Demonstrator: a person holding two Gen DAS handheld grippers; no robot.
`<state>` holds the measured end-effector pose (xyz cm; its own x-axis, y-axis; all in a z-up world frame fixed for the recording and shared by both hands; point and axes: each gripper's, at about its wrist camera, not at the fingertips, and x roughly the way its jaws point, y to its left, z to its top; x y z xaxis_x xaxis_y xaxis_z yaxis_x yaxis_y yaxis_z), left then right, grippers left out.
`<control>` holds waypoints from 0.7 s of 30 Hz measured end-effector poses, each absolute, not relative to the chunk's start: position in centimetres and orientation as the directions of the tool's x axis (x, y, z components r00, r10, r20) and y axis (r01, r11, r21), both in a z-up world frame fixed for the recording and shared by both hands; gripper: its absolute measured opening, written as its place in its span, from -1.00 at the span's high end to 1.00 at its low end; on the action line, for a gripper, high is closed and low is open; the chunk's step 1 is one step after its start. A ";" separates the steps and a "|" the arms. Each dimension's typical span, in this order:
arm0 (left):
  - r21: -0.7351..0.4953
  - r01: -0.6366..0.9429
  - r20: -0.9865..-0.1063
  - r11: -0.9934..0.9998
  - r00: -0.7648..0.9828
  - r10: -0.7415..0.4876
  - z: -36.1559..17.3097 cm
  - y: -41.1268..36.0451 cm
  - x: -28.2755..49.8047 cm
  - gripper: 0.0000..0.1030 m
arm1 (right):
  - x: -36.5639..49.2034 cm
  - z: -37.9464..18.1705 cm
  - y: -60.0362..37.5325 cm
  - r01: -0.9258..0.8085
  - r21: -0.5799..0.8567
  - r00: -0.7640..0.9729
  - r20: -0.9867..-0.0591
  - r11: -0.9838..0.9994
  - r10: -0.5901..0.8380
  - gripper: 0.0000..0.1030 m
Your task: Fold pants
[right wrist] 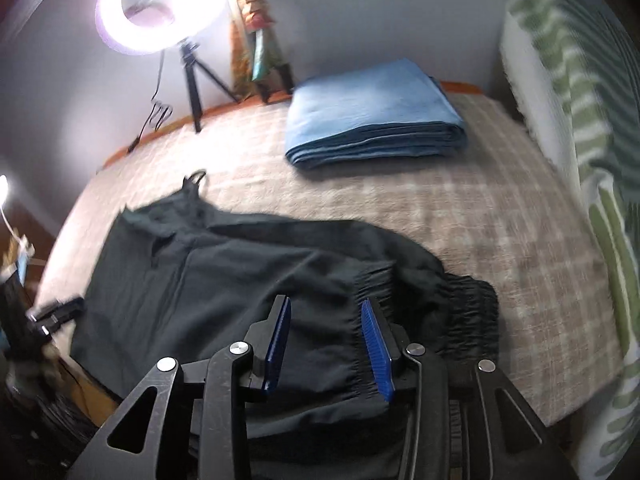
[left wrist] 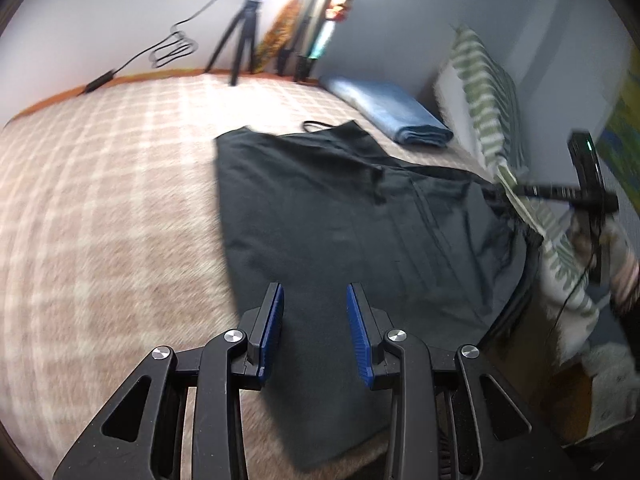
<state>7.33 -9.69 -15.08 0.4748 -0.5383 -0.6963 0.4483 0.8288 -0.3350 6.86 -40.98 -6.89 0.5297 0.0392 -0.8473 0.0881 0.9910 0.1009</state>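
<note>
Black pants (left wrist: 344, 216) lie spread on a checked beige bed cover (left wrist: 112, 184). In the left wrist view my left gripper (left wrist: 315, 304) is open, its blue pads just above the near end of the pants, holding nothing. In the right wrist view the pants (right wrist: 224, 280) lie below my right gripper (right wrist: 326, 316), which is open over the gathered elastic waistband (right wrist: 468, 304), holding nothing. The right gripper also shows at the far right of the left wrist view (left wrist: 584, 184). The left gripper shows at the left edge of the right wrist view (right wrist: 56, 312).
A folded blue blanket (right wrist: 376, 116) lies at the back of the bed. A green-striped pillow (left wrist: 488, 96) leans at the right. A ring light (right wrist: 160, 4) on a tripod (left wrist: 244, 40) stands by the wall with a cable (left wrist: 172, 46). The bed's near edge (right wrist: 580, 400) drops off.
</note>
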 end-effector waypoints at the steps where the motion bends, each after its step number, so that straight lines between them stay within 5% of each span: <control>1: -0.342 0.424 -0.702 0.838 0.477 -0.528 -15.2 -9.2 7.2 0.31 | 6.8 -7.5 -40.3 0.076 0.082 0.524 -0.851 0.994 0.030 0.24; 3: -0.367 0.377 -0.705 0.850 0.483 -0.519 -15.6 -8.2 6.9 0.00 | 6.9 -8.6 -39.4 0.069 0.061 0.509 -0.860 0.996 0.018 0.24; 16: -0.519 0.271 -0.672 0.811 0.457 -0.583 -17.5 -6.8 5.6 0.00 | 6.9 -12.5 -38.9 0.108 0.022 0.432 -0.901 0.994 -0.027 0.23; 19: -0.542 0.274 -0.654 0.795 0.457 -0.603 -17.4 -6.9 5.4 0.06 | 6.8 -10.9 -38.1 0.113 0.048 0.461 -0.887 0.992 -0.010 0.24; 21: -0.559 0.288 -0.630 0.778 0.463 -0.624 -17.3 -7.1 5.2 0.30 | 6.8 -9.3 -36.9 0.096 0.088 0.494 -0.869 0.991 0.029 0.08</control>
<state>5.21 -7.12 -17.31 0.4630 -0.6239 -0.6295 0.2877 0.7776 -0.5591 6.82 -36.91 -9.32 0.4942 0.0290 -0.8689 0.0965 0.9914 0.0880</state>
